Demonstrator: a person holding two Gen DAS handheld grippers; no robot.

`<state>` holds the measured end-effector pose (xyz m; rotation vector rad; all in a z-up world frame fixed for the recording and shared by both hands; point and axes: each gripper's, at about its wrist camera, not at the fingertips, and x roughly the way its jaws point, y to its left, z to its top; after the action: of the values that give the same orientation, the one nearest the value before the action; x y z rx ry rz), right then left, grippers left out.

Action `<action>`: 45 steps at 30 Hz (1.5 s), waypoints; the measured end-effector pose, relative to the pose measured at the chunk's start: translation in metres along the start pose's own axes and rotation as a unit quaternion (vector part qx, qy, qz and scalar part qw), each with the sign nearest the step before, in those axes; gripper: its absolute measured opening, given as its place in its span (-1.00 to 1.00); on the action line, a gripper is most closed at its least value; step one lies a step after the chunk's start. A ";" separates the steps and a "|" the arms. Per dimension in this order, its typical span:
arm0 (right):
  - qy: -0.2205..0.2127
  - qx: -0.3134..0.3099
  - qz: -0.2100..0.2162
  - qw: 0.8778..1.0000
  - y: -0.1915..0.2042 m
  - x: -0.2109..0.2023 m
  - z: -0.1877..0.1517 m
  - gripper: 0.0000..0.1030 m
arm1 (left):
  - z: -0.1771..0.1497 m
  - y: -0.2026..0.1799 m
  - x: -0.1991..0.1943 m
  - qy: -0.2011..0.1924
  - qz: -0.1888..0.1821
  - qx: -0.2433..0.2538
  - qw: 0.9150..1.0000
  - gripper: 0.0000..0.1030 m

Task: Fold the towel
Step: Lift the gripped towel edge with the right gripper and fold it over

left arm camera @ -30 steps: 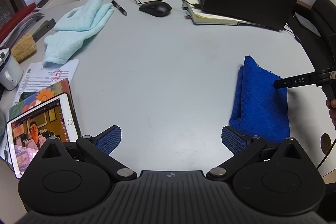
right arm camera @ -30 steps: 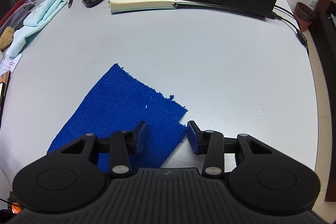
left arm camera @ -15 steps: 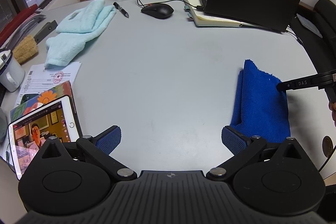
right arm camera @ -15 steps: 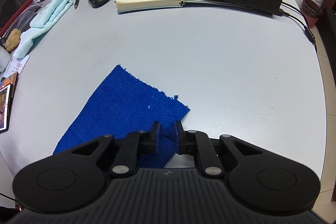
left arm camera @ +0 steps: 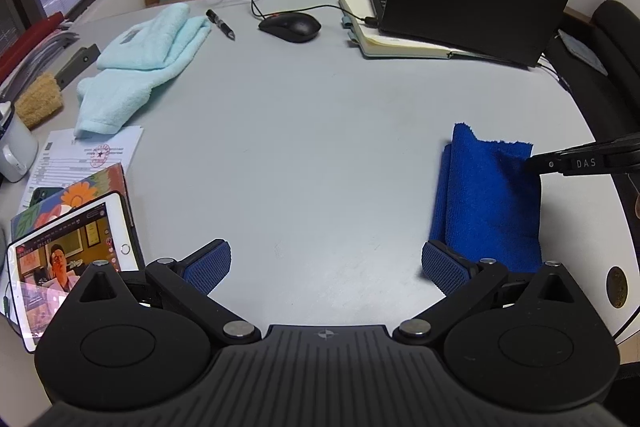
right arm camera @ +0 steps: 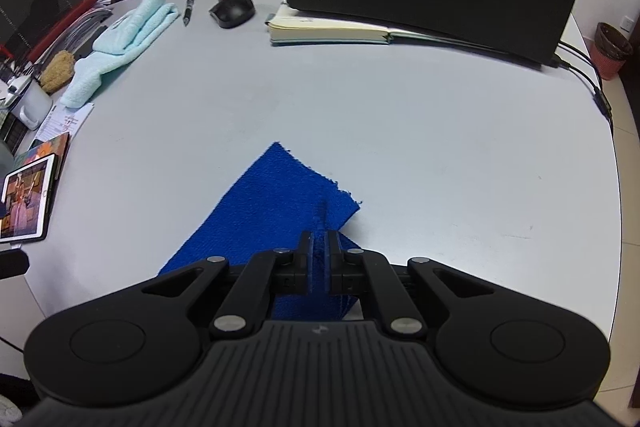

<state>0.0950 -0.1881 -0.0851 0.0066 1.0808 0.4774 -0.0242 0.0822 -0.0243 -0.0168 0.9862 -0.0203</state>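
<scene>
Already folded into a narrow strip, blue towel (right arm camera: 276, 211) flat on grey tabletop (left arm camera: 320, 131) — near the front right edge. Right tool (right arm camera: 319, 247) pressed together, pinching a raised corner of the cloth between its pads. Left tool (left arm camera: 326, 265) spread wide, holding nothing, its right finger just beside the towel's near end — low over bare tabletop. Tablet (left arm camera: 68, 259) at far left.
</scene>
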 end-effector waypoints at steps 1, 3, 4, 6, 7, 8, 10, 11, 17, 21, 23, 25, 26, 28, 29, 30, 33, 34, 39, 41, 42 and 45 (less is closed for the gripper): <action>0.000 -0.001 0.003 1.000 0.002 -0.001 0.000 -0.90 | 0.001 -0.001 -0.001 -0.003 -0.001 0.003 1.000 1.00; -0.002 -0.003 0.012 1.000 0.006 -0.004 0.000 -0.90 | 0.002 -0.004 -0.002 -0.007 -0.004 0.008 1.000 0.99; -0.004 -0.004 0.015 1.000 0.007 -0.006 0.001 -0.90 | 0.003 -0.005 -0.002 -0.008 -0.006 0.010 1.000 0.99; -0.007 -0.007 0.022 1.000 0.012 -0.009 0.001 -0.90 | 0.005 -0.006 -0.003 -0.012 -0.015 0.013 1.000 0.99; -0.009 -0.009 0.028 1.000 0.014 -0.012 0.001 -0.90 | 0.006 -0.006 -0.004 -0.016 -0.022 0.014 1.000 0.99; -0.010 -0.011 0.031 0.999 0.017 -0.013 0.001 -0.90 | 0.008 -0.007 -0.005 -0.018 -0.026 0.016 0.999 0.99; -0.011 -0.016 0.038 0.999 0.022 -0.016 0.000 -0.90 | 0.010 -0.009 -0.006 -0.022 -0.033 0.022 0.999 0.99; -0.012 -0.018 0.041 0.999 0.024 -0.017 -0.001 -0.90 | 0.011 -0.010 -0.006 -0.023 -0.034 0.024 0.999 0.99; -0.013 -0.031 0.058 0.998 0.037 -0.024 -0.009 -0.90 | 0.022 -0.014 -0.005 -0.026 -0.047 0.038 0.998 0.99; -0.013 -0.042 0.066 0.997 0.046 -0.029 -0.015 -0.90 | 0.032 -0.017 -0.005 -0.029 -0.067 0.050 0.996 0.99; -0.013 -0.046 0.071 0.996 0.050 -0.031 -0.018 -0.90 | 0.037 -0.018 -0.005 -0.030 -0.077 0.055 0.995 0.98; -0.011 -0.049 0.076 0.996 0.054 -0.033 -0.022 -0.90 | 0.046 -0.016 -0.002 -0.026 -0.100 0.044 0.994 0.95; -0.010 -0.051 0.077 0.996 0.055 -0.034 -0.023 -0.90 | 0.049 -0.017 -0.002 -0.026 -0.106 0.043 0.993 0.93; -0.007 -0.054 0.079 0.995 0.058 -0.035 -0.027 -0.90 | 0.054 -0.019 -0.001 -0.026 -0.113 0.044 0.992 0.93; -0.006 -0.056 0.080 0.995 0.060 -0.036 -0.029 -0.90 | 0.056 -0.022 -0.001 -0.028 -0.115 0.049 0.992 0.92; -0.005 -0.058 0.081 0.995 0.061 -0.036 -0.030 -0.90 | 0.057 -0.025 -0.001 -0.030 -0.116 0.053 0.991 0.92; -0.001 -0.063 0.084 0.994 0.065 -0.039 -0.036 -0.91 | 0.059 -0.032 0.001 -0.028 -0.123 0.065 0.990 0.92; 0.001 -0.065 0.085 0.994 0.067 -0.039 -0.037 -0.91 | 0.059 -0.035 0.002 -0.025 -0.126 0.069 0.989 0.92; 0.007 -0.074 0.090 0.993 0.074 -0.043 -0.046 -0.91 | 0.060 -0.052 0.009 -0.009 -0.137 0.093 0.986 0.92; 0.009 -0.075 0.090 0.993 0.076 -0.045 -0.050 -0.91 | 0.060 -0.057 0.011 -0.001 -0.141 0.099 0.985 0.90; 0.010 -0.074 0.089 0.993 0.075 -0.046 -0.052 -0.91 | 0.061 -0.060 0.013 0.003 -0.142 0.103 0.984 0.89; 0.012 -0.071 0.086 0.994 0.073 -0.049 -0.057 -0.91 | 0.062 -0.068 0.019 0.015 -0.147 0.113 0.983 0.83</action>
<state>0.0009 -0.1535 -0.0544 -0.0312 1.0733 0.7100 0.0372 0.0137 -0.0042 0.0471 0.9991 -0.4047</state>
